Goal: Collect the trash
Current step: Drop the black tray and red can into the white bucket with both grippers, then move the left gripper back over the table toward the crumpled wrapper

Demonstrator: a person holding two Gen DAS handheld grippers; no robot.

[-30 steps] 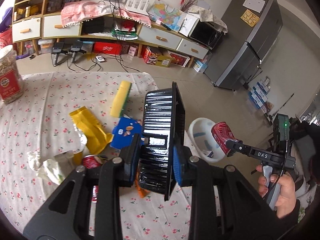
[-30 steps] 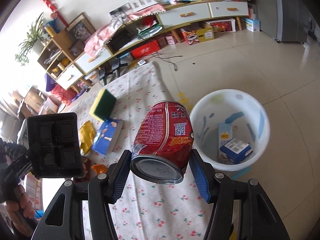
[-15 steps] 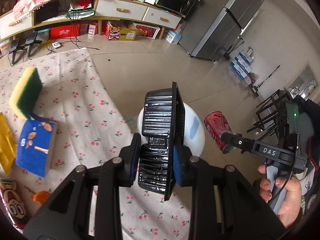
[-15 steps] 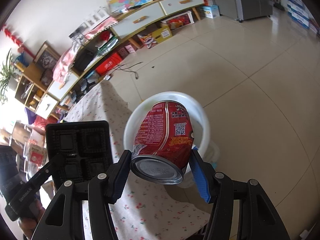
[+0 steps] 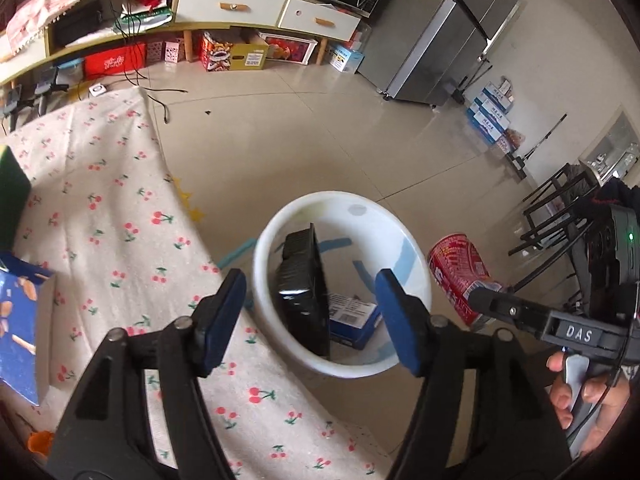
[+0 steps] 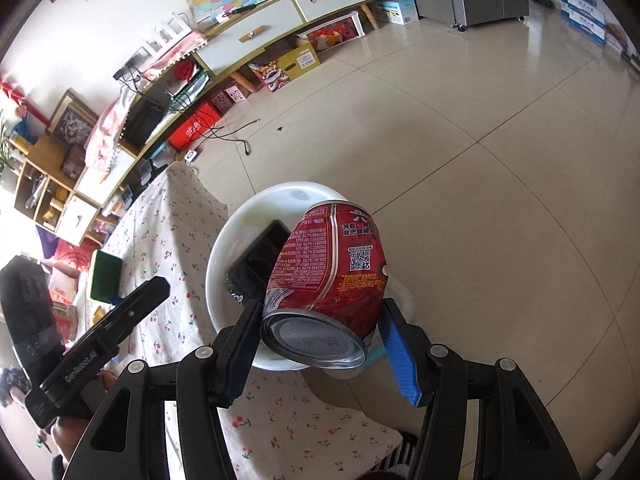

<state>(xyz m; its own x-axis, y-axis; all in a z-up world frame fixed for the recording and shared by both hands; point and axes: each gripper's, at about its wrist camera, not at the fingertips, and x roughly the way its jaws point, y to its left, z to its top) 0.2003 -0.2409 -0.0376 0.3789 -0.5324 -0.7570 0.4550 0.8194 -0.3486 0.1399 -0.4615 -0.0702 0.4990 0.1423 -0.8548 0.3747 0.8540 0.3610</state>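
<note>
My left gripper (image 5: 310, 320) is open and empty above the white bin (image 5: 264, 252) on the floor beside the table. A black plastic tray (image 5: 302, 292) stands on edge inside the bin, next to a blue carton (image 5: 352, 316). My right gripper (image 6: 320, 348) is shut on a dented red can (image 6: 332, 276) and holds it over the bin's rim (image 6: 218, 256). The can also shows in the left wrist view (image 5: 460, 272), right of the bin. The tray in the bin shows in the right wrist view (image 6: 256, 260).
The table has a cherry-print cloth (image 5: 100, 208) ending just left of the bin. A blue box (image 5: 20, 328) and a green sponge (image 6: 105, 276) lie on it. A low cabinet (image 5: 224, 12), a fridge (image 5: 452, 32) and black stools (image 5: 560, 216) stand around the tiled floor.
My left gripper opened and the black tray dropped into the bin. My right gripper with the red can moved over the bin's rim.
</note>
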